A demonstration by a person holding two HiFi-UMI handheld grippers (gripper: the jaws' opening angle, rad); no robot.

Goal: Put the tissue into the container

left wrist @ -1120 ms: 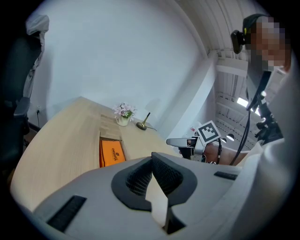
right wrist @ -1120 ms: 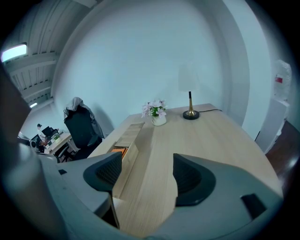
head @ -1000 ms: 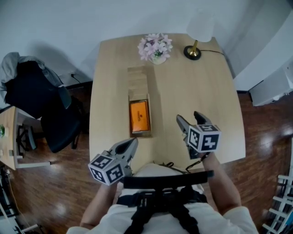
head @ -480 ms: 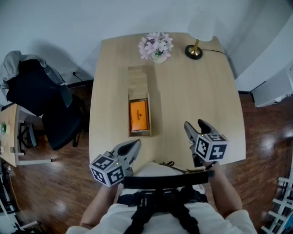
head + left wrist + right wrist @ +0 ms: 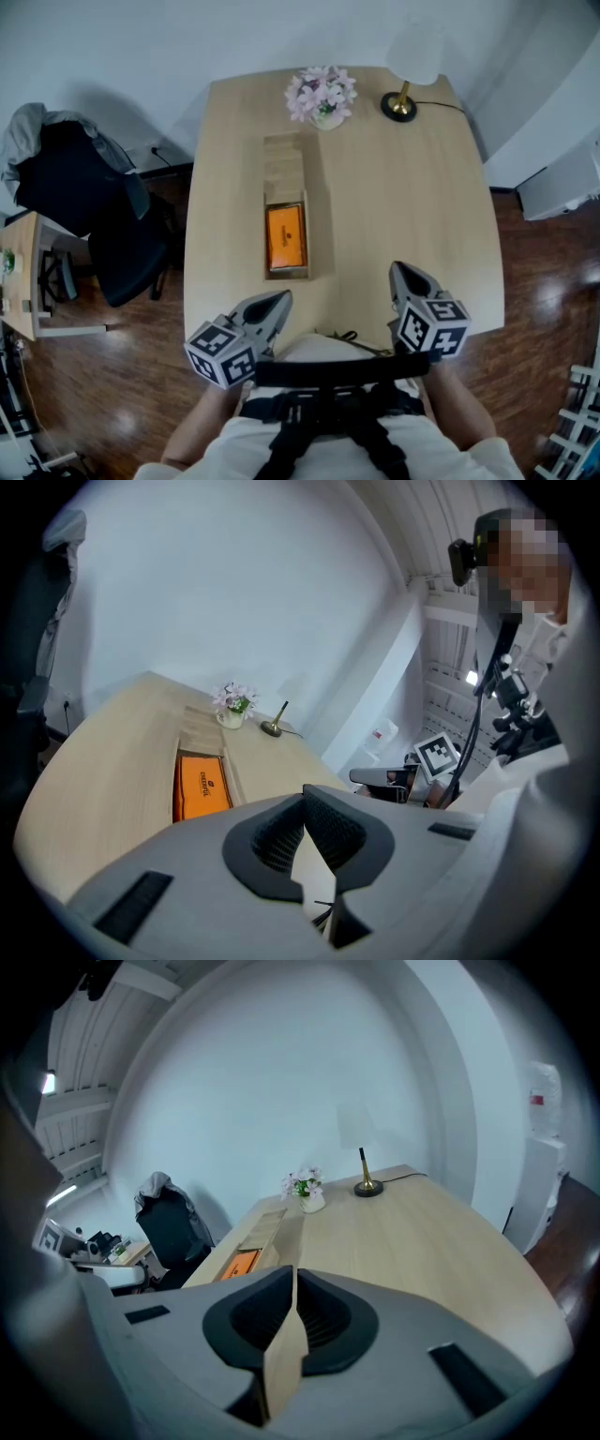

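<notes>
While both grippers hang over the near edge, most of what you see is a pale wood table with rounded corners, pushed up against a plain white wall. Dark glossy wood floor all around it. Off to the left there's a black office chair with a grey garment slung over the back, and a small side table at the edge of the shot. At the far edge of the table sits a little pot of pink and white flowers, and just right of it a lamp with a brass base and white shade, its cord trailing off to the right.

The container is a long narrow wooden box lying lengthwise, left of the table's middle. Its far part is plain wood on top; the near part is open. The tissue is in that open near part, lying flat: a bright orange rectangular pack with small dark print down the middle, pretty much filling the space wall to wall.

Left gripper is at the near-left edge, jaws together, nothing in them. Right gripper is near-right, jaws closing and already meeting at the tips, also empty. Both are well apart from the box.
</notes>
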